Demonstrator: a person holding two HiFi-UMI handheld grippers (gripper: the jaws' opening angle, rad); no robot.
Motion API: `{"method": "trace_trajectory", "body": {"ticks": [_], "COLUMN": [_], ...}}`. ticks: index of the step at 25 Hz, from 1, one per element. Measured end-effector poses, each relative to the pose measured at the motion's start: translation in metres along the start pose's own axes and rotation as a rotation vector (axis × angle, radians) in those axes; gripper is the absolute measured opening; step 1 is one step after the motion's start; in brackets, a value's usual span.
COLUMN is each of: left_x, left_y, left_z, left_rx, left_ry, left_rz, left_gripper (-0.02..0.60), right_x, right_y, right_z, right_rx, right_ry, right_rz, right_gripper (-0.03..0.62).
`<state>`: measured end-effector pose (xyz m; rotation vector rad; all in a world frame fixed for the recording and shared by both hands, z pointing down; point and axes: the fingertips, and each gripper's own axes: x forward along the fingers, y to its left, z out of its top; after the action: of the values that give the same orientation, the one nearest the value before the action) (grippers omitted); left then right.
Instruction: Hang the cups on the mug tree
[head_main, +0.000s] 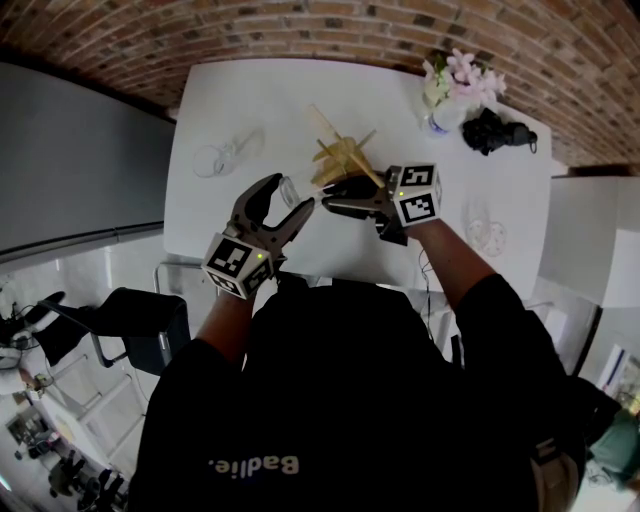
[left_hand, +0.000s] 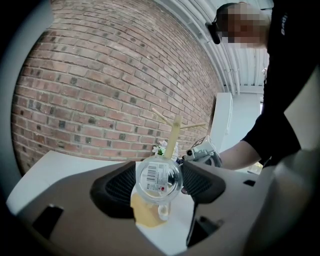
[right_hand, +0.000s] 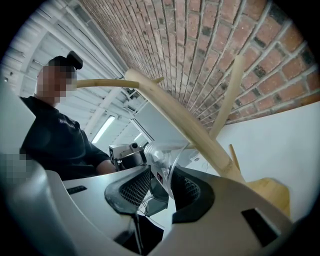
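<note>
The wooden mug tree (head_main: 342, 157) stands mid-table with bare pegs. In front of it my left gripper (head_main: 290, 194) is shut on a clear glass cup (head_main: 288, 188), held across its body. In the left gripper view the cup's labelled base (left_hand: 159, 178) faces the camera between the pads, with the tree's post (left_hand: 173, 136) behind it. My right gripper (head_main: 322, 205) points left at the cup. In the right gripper view the cup's glass edge (right_hand: 167, 167) sits between its narrow jaws, under a slanting peg (right_hand: 185, 125). A second clear cup (head_main: 214, 158) lies on the table at left.
A vase of flowers (head_main: 452, 88) and a black object (head_main: 495, 131) sit at the white table's (head_main: 400, 250) back right. Another glass piece (head_main: 485, 232) lies near the right edge. A brick wall runs behind the table, and a black chair (head_main: 140, 320) stands front left.
</note>
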<state>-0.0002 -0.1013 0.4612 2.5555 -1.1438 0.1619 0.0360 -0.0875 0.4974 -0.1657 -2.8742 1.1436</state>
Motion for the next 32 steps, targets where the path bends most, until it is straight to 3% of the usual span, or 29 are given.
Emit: {"method": "trace_trajectory", "body": {"ticks": [32], "left_x": [0.002], "left_y": [-0.002], "left_z": [0.001], "left_rx": [-0.016], "left_ry": [-0.018], "left_rz": [0.001], "left_gripper": [0.290], "right_x": [-0.011], "right_y": [0.000], "right_z": [0.013], "right_rx": [0.046], "right_ry": [-0.112], "right_rz": [-0.010], "right_gripper": [0.127]}}
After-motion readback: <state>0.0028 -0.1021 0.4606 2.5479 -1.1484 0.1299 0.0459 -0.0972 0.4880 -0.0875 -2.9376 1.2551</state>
